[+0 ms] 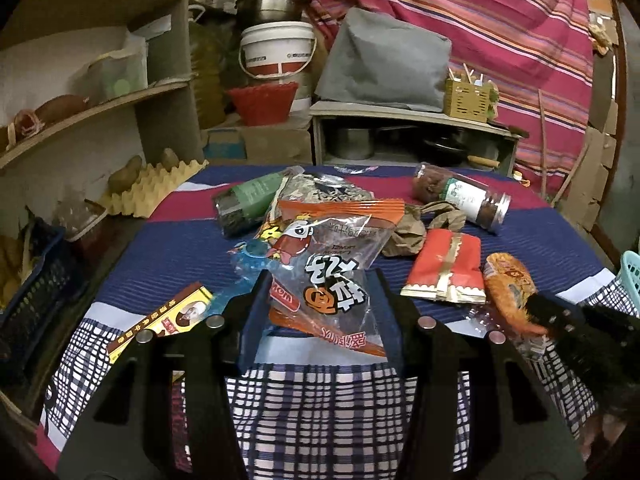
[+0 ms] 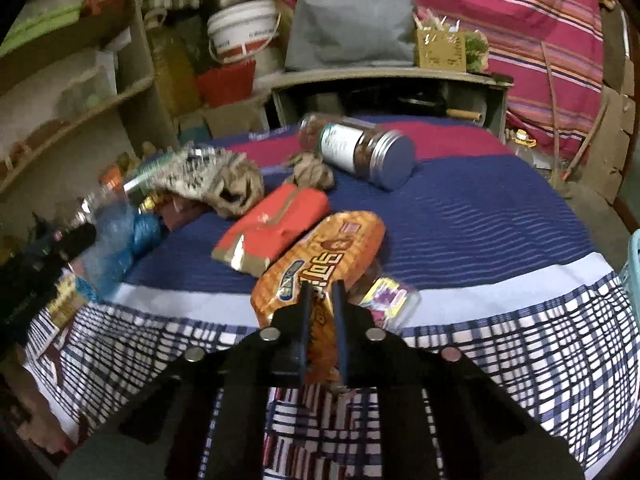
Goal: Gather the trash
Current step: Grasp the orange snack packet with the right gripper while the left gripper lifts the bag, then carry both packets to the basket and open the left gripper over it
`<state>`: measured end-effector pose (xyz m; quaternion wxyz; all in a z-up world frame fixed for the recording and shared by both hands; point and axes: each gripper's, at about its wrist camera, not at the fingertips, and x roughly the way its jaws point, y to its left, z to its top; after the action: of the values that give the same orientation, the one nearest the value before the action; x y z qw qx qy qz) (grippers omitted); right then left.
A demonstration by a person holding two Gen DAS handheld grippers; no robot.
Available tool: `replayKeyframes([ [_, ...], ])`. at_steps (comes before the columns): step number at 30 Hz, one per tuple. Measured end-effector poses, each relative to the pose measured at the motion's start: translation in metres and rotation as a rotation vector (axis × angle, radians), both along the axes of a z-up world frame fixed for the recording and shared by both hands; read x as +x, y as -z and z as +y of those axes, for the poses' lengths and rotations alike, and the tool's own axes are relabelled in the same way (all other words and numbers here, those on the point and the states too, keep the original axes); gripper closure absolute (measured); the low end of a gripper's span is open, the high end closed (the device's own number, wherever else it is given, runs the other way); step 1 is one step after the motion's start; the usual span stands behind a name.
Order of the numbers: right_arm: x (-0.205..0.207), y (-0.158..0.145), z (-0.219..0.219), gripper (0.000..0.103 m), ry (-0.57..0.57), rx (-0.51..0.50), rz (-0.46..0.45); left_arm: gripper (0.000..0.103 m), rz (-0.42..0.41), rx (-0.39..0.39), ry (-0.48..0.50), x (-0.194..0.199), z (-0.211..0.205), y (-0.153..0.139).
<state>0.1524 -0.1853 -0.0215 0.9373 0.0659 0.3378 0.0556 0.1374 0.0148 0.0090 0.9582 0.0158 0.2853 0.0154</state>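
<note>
Left gripper [image 1: 320,280] clamped on clear orange-printed snack bag [image 1: 324,264], centre frame, lifted off striped cloth [image 1: 168,248]; right gripper [image 2: 322,286] pinched on orange wrapper [image 2: 320,252] lower centre; both grasped for binning, other litter scattered behind

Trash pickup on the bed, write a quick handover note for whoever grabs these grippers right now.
Left hand-held gripper: part open around the clear snack bag with orange print; a firm grip cannot be confirmed.
Right hand-held gripper: shut on the orange snack wrapper.
Nothing seen binned yet; a teal basket sits at the right edge.
Still on the bedspread: red packet, crumpled brown paper, jar with metal lid, green bottle, yellow box.
</note>
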Motion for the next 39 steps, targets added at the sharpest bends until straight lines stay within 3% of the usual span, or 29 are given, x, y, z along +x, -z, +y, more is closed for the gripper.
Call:
replayKeyframes([
  [8, -0.016, -0.018, -0.034, 0.096, 0.061, 0.002, -0.064, 0.055, -0.02, 0.03, 0.028, -0.006, -0.022, -0.005],
  [14, -0.042, -0.043, -0.077, 0.096, 0.107, 0.005, -0.124, 0.055, -0.048, -0.024, 0.085, -0.013, -0.042, -0.017],
  [19, -0.068, -0.054, -0.115, 0.096, 0.128, -0.075, -0.155, 0.055, -0.055, -0.031, 0.136, -0.017, -0.08, -0.02],
  [23, -0.093, -0.063, -0.16, 0.096, 0.166, -0.121, -0.17, 0.055, -0.076, -0.044, 0.206, -0.024, -0.123, -0.032],
  [27, -0.115, -0.072, -0.201, 0.096, 0.207, -0.176, -0.186, 0.055, -0.111, -0.01, 0.298, -0.037, -0.179, -0.038],
  [35, -0.147, -0.068, -0.274, 0.096, 0.305, -0.207, -0.166, 0.055, -0.055, -0.069, 0.498, -0.043, -0.284, -0.029],
  [39, -0.156, -0.059, -0.303, 0.096, 0.355, -0.208, -0.152, 0.055, -0.046, -0.054, 0.574, -0.047, -0.331, -0.021],
])
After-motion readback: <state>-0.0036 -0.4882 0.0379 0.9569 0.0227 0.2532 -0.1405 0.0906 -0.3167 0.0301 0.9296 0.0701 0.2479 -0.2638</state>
